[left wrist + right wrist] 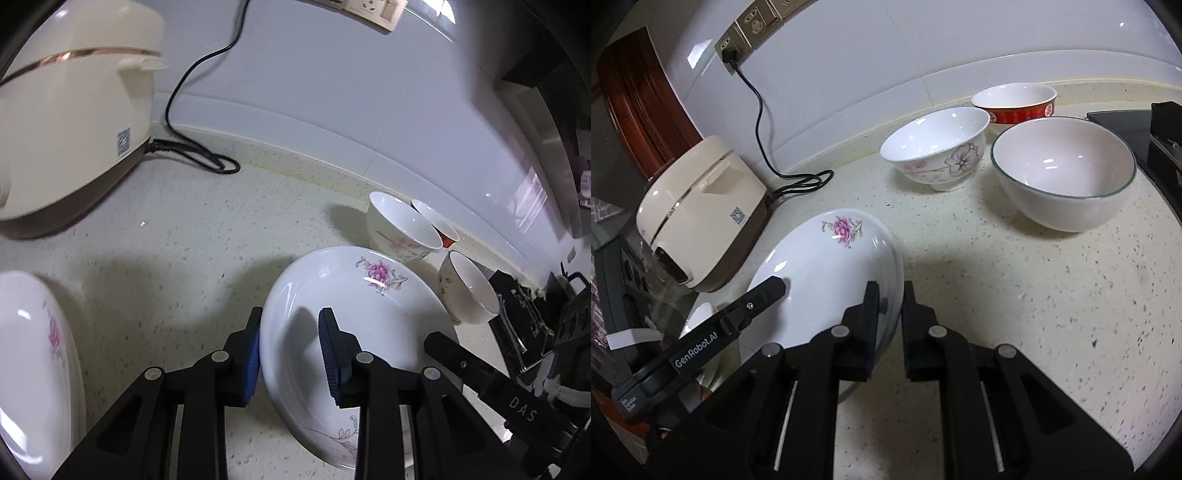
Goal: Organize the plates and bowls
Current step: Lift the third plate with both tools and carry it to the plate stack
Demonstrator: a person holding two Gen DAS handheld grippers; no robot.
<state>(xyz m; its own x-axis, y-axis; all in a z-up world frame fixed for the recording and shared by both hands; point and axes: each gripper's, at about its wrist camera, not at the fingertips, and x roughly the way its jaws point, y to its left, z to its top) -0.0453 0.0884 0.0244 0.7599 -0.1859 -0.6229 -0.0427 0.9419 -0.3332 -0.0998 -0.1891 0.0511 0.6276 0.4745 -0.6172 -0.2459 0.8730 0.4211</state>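
Now right gripper (888,306) grips plate (827,273)

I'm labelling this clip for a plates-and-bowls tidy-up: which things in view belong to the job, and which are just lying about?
Part of the job:
- flowered plate, gripped by the right tongs
- second flowered plate
- flowered bowl
- red bowl
- green-rimmed bowl

Just lying about:
- rice cooker
- its black cord
- wall sockets

Left gripper (290,347) straddles the flowered plate's (369,295) rim, its pads apart.
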